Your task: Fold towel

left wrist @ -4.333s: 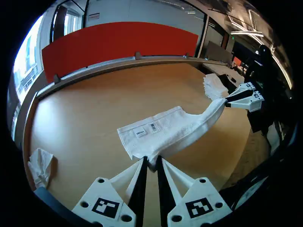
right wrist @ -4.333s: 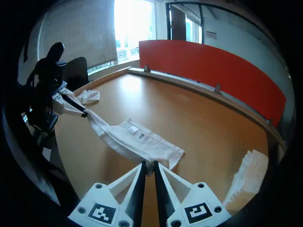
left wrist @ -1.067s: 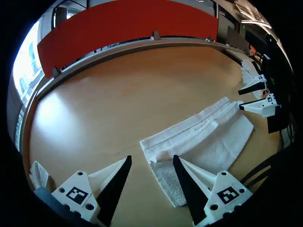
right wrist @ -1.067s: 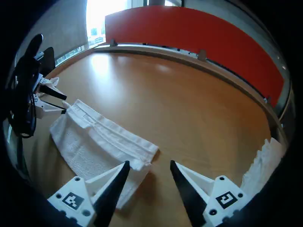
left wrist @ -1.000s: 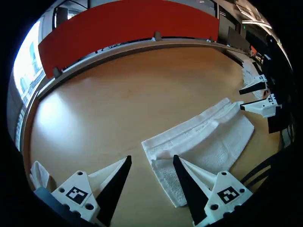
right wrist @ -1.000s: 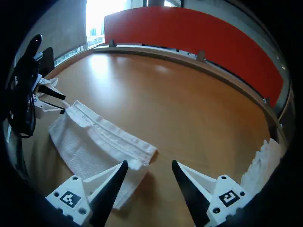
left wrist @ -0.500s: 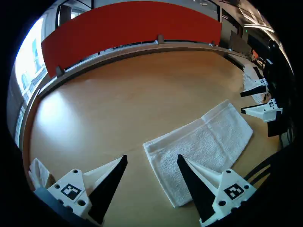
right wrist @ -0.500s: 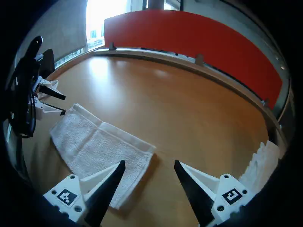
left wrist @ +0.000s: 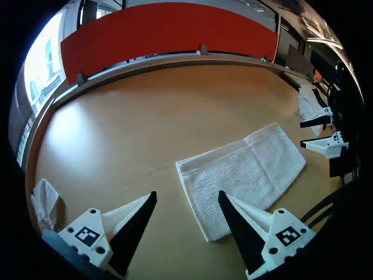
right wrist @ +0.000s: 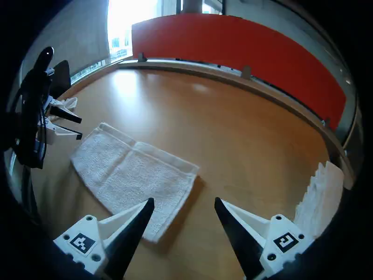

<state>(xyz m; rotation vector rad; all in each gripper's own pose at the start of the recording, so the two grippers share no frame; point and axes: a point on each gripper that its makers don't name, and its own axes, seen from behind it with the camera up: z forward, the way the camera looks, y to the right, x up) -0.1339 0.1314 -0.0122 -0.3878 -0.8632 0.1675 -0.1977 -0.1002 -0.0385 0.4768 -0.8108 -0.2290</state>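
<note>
A white towel [left wrist: 240, 170] lies folded flat on the wooden table [left wrist: 140, 116], a crease running across it. My left gripper [left wrist: 186, 198] hovers open over the towel's near-left corner, with nothing between its fingers. In the left gripper view the right gripper [left wrist: 302, 134] stands open just off the towel's far right end. In the right gripper view the towel [right wrist: 135, 175] lies ahead and to the left of my open right gripper [right wrist: 183, 204], whose left finger overlaps its near edge. The left gripper [right wrist: 79, 129] is open beside the towel's far end.
A stack of folded white towels [right wrist: 319, 196] sits at the table's right edge, also seen as towels [left wrist: 310, 100] behind the right gripper. A crumpled white cloth [left wrist: 44, 203] lies at the near-left corner. A red partition [left wrist: 168, 32] runs along the table's far side.
Both grippers let go of the towel and opened; the top layer has dropped flat. Both have since drawn back slightly from the towel.
</note>
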